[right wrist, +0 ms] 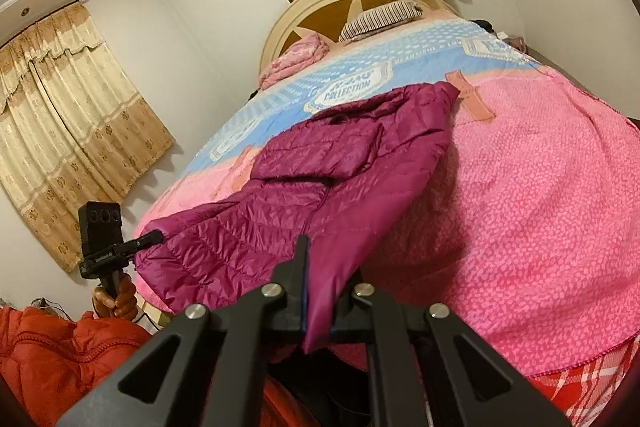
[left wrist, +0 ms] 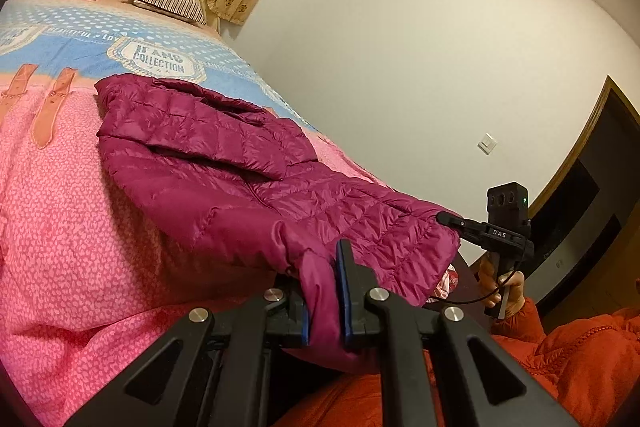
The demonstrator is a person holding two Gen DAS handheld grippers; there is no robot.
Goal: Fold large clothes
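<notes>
1. Left wrist view: magenta quilted jacket lies on the bed, hem end toward the camera, far end reaching the blue band of the cover.
2. Left hand-held gripper is clamped on a fold of jacket fabric; the blue-lined fingers press it from both sides. The left finger is mostly hidden behind the fabric.
3. Right hand-held gripper appears at the jacket's right hem corner, tip against the fabric. Its fingertips look pressed together at the hem, but the contact itself is too small to read. Hand on its handle is partly cut by the orange coat sleeve.
4. Right wrist view: right hand-held gripper pinches a hanging fold of the jacket; its right finger is largely covered by fabric.
5. Left hand-held gripper touches the opposite hem corner, seemingly nipping it; detail is unclear.
6. Striped pillow and pink bundle sit by the headboard, which is partly hidden by them.
</notes>
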